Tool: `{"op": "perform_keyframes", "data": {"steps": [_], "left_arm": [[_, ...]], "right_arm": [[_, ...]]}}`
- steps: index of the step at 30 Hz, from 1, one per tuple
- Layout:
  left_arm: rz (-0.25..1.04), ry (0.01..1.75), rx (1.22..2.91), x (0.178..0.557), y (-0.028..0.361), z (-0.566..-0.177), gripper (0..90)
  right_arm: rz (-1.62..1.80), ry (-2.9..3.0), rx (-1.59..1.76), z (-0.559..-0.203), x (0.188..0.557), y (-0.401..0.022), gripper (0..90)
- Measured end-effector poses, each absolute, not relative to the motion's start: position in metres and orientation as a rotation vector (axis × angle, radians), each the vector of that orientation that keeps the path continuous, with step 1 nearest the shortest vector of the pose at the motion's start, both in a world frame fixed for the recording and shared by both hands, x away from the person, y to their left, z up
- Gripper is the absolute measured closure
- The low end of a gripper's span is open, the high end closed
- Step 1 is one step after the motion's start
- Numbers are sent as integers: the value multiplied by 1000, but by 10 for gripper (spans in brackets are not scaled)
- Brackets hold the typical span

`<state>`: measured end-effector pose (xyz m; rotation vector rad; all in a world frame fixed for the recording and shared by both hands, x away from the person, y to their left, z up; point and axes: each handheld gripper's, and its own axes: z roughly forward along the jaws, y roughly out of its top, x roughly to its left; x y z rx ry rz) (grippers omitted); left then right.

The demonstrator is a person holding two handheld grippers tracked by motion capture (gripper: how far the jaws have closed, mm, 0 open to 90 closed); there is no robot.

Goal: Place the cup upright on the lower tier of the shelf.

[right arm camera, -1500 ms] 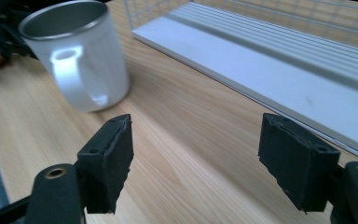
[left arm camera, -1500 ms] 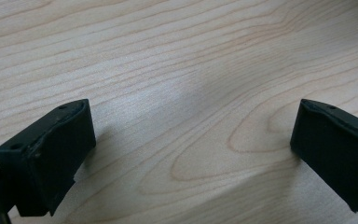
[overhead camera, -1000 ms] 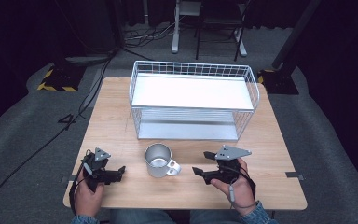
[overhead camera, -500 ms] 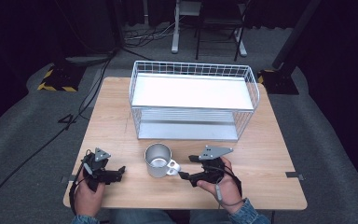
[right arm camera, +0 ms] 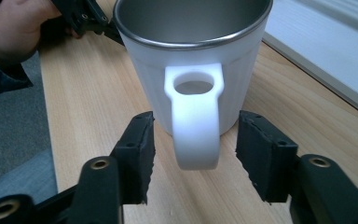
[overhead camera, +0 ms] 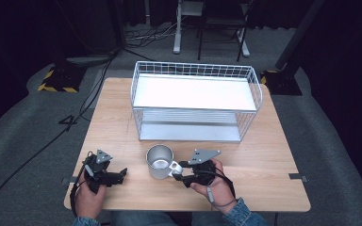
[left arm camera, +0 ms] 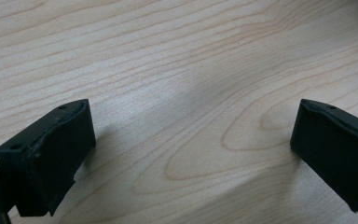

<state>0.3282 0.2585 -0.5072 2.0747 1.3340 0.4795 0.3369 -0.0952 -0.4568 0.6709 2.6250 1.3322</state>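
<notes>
I have the white mug standing upright on the wooden worktop, near the front edge and just in front of the white wire basket. Its handle points toward my right claw, whose jaws are spread on either side of the handle with a gap on both sides, not touching it. My left claw sits low over bare wood at the near left, well apart from the mug, its jaws spread wide with nothing between them.
</notes>
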Motion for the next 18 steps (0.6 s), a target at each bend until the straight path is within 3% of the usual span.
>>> {"op": "perform_keyframes", "data": {"steps": [7, 11, 18], "left_arm": [[481, 1332, 2076, 328, 258, -507, 2], [481, 1332, 2076, 328, 258, -507, 2], [481, 1332, 2076, 328, 258, -507, 2]], "right_arm": [[1326, 2619, 654, -457, 339, -91, 585], [1325, 2624, 639, -454, 339, -90, 692], [1316, 2602, 608, -454, 335, -89, 711]]}}
